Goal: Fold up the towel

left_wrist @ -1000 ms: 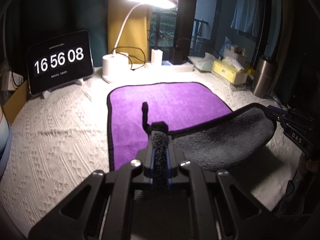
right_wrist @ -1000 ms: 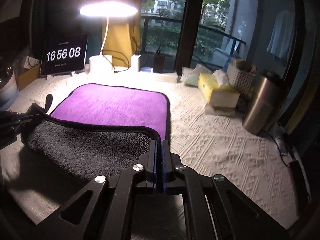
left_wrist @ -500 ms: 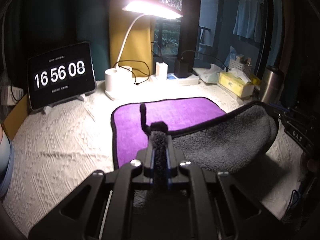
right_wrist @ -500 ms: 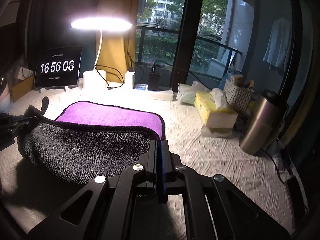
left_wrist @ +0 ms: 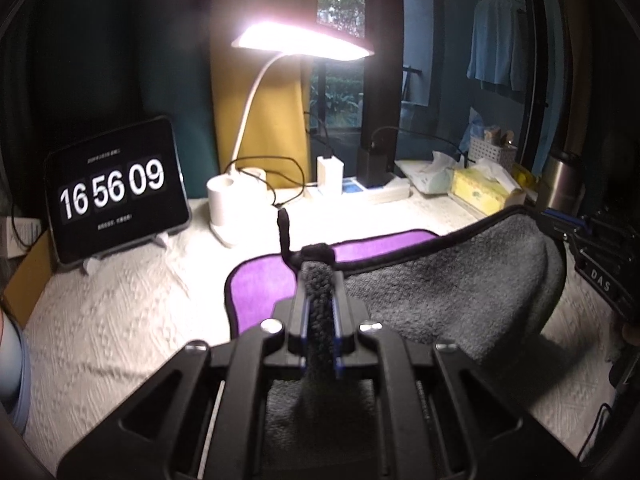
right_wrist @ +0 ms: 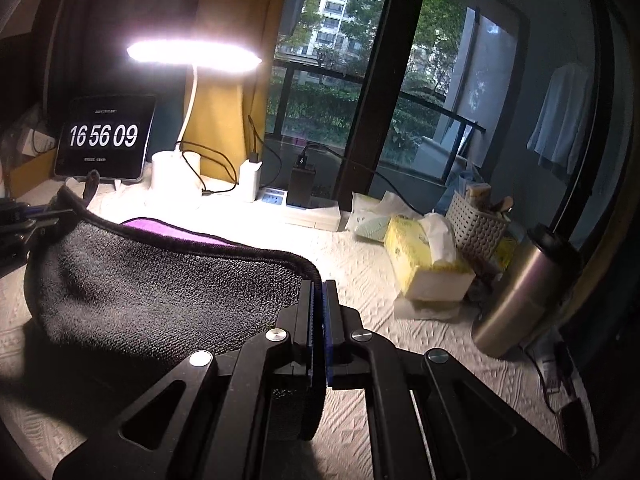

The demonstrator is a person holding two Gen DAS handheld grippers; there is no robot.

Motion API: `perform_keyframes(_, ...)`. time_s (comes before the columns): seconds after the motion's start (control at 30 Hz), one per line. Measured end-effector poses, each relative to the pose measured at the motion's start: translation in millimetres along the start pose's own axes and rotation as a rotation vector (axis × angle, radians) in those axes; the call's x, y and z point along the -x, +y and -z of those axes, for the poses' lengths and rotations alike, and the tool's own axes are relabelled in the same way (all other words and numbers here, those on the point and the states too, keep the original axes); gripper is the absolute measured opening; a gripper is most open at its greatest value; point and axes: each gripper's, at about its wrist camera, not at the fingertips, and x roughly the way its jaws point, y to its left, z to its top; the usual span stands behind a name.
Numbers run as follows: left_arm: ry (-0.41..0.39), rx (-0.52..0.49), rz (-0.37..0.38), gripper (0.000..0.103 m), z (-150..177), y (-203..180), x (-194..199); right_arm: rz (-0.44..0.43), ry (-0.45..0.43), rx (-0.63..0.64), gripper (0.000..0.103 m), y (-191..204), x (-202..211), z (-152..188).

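Note:
The towel [left_wrist: 452, 284] is purple on top and grey underneath, with a black hem. Its near edge is lifted above the table and hangs in a curve between both grippers, grey side toward me; a strip of purple [left_wrist: 260, 284] still lies flat beyond. My left gripper [left_wrist: 318, 276] is shut on the near left corner, whose hanging loop sticks up. My right gripper [right_wrist: 318, 284] is shut on the near right corner of the towel [right_wrist: 160, 280]. Each gripper shows at the edge of the other's view.
A white textured cloth [left_wrist: 112, 320] covers the table. At the back stand a tablet clock [left_wrist: 116, 190], a lit desk lamp [left_wrist: 236, 200], chargers and a power strip [right_wrist: 296, 204]. On the right are a tissue box [right_wrist: 428, 264], a basket [right_wrist: 476, 224] and a steel flask [right_wrist: 520, 292].
Both grippers have raised the towel's near edge higher and carried it toward the far side. Less purple surface shows now.

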Motion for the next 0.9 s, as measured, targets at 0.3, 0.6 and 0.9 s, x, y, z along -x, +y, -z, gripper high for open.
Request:
perform_keyframes(0.3, -0.004, -0.003, -0.014, 0.009, -10.8, 4.6, -19.1, -0.001, -0.012, -0.011, 0.004, -4.3, -23.6, -12.9)
perform_keyframes(0.6, -0.021, -0.043, -0.042, 0.009, -23.0, 6.9, -39.4, 0.002, -0.008, -0.017, 0.004, -3.9, -48.8, -22.2)
perform_keyframes(0.9, 0.011, -0.043, -0.049, 0.009, -28.3, 15.8, -68.1, -0.016, 0.010, -0.025, 0.004, -4.1, -72.1, -31.3)
